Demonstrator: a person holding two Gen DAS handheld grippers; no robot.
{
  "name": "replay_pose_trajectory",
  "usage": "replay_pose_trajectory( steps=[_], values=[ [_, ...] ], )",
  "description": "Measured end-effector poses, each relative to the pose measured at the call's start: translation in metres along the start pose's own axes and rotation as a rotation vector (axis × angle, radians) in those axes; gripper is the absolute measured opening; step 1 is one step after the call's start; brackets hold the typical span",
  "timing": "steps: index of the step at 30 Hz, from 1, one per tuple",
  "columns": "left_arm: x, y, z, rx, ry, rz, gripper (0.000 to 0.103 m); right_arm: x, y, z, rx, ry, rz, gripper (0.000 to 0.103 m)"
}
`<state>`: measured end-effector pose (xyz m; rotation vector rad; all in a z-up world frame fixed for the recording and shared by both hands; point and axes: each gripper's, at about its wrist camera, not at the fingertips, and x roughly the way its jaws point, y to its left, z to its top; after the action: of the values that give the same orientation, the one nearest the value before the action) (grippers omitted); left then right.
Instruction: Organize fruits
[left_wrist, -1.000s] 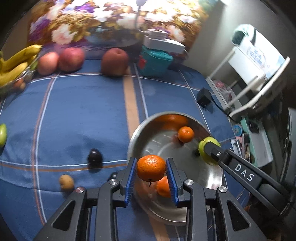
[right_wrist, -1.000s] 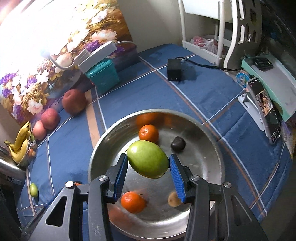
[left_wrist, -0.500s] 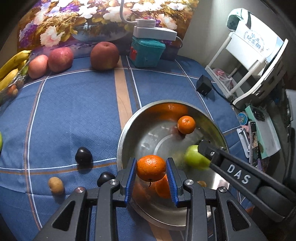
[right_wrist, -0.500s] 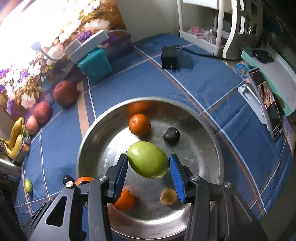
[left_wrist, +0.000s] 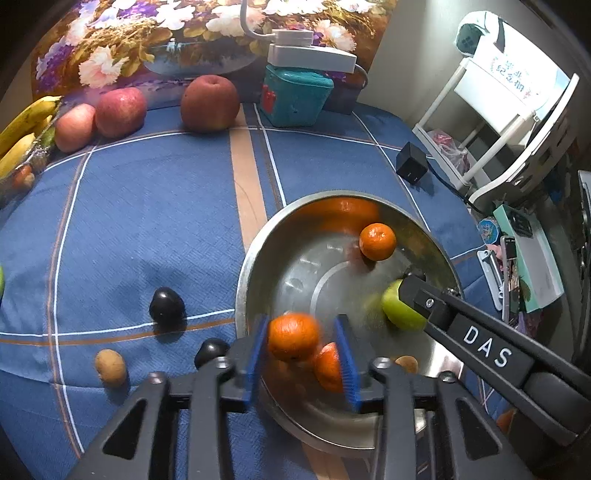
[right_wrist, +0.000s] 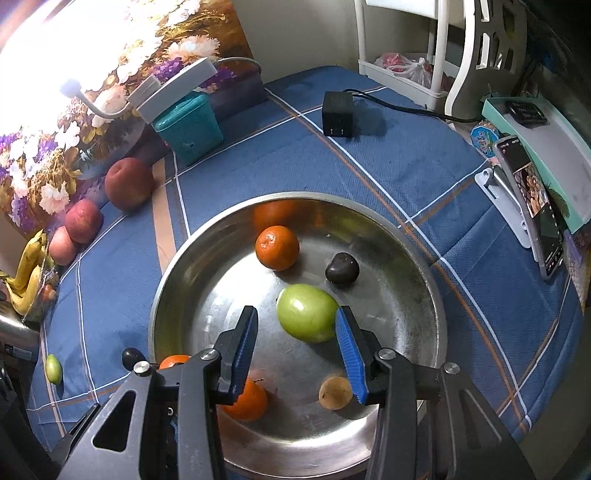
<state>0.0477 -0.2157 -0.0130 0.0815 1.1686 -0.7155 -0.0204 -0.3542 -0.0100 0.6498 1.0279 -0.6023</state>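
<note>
Far left on the bench there's a bunch of bananas (left_wrist: 22, 136) and three apples (left_wrist: 120, 110) lined up against the flower painting (left_wrist: 177, 40), looks like they were just parked there out of the way until someone sorts them. A small green fruit (right_wrist: 53, 368), a little brown one (left_wrist: 110, 366) and two dark plums (left_wrist: 167, 306) sit loose on the blue checked cloth (left_wrist: 147, 206), so I'd guess those are next to collect. The left gripper (left_wrist: 301, 352) is spread wide over the near rim of the metal bowl (left_wrist: 243, 280), and the blurry orange (left_wrist: 293, 336) between its pads looks let go, probably dropping in next to the orange already under it. The right gripper (right_wrist: 297, 341) is wide open too, with the green apple (right_wrist: 307, 312) lying on the bowl floor between the jaws, touching neither pad as far as I can tell. Another orange (right_wrist: 277, 247), a dark plum (right_wrist: 342, 268) and a small brown fruit (right_wrist: 335, 392) are in the bowl already, so it's clearly the collecting spot. Right of that there's a black charger (right_wrist: 337, 114), a propped-up phone (right_wrist: 535, 206) and a white rack (left_wrist: 491, 122) in a pretty dim room.
</note>
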Motion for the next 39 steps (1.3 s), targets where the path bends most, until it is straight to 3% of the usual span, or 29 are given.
replay_pose_trajectory(
  steps=[12,24,37,39],
  values=[
    [-0.011,0.011,0.004,-0.031,-0.013,0.037,0.063,-0.004,0.002,0.0,-0.007,-0.006,-0.001,0.046],
    [-0.033,0.064,0.007,-0.182,-0.04,0.156,0.069,-0.004,0.011,-0.003,-0.036,0.0,0.0,0.045],
    [-0.063,0.117,0.006,-0.317,-0.099,0.192,0.073,-0.013,0.039,-0.009,-0.111,-0.012,0.028,0.045],
    [-0.063,0.12,0.006,-0.327,-0.098,0.202,0.083,-0.015,0.043,-0.01,-0.125,-0.015,0.031,0.045]
  ],
)
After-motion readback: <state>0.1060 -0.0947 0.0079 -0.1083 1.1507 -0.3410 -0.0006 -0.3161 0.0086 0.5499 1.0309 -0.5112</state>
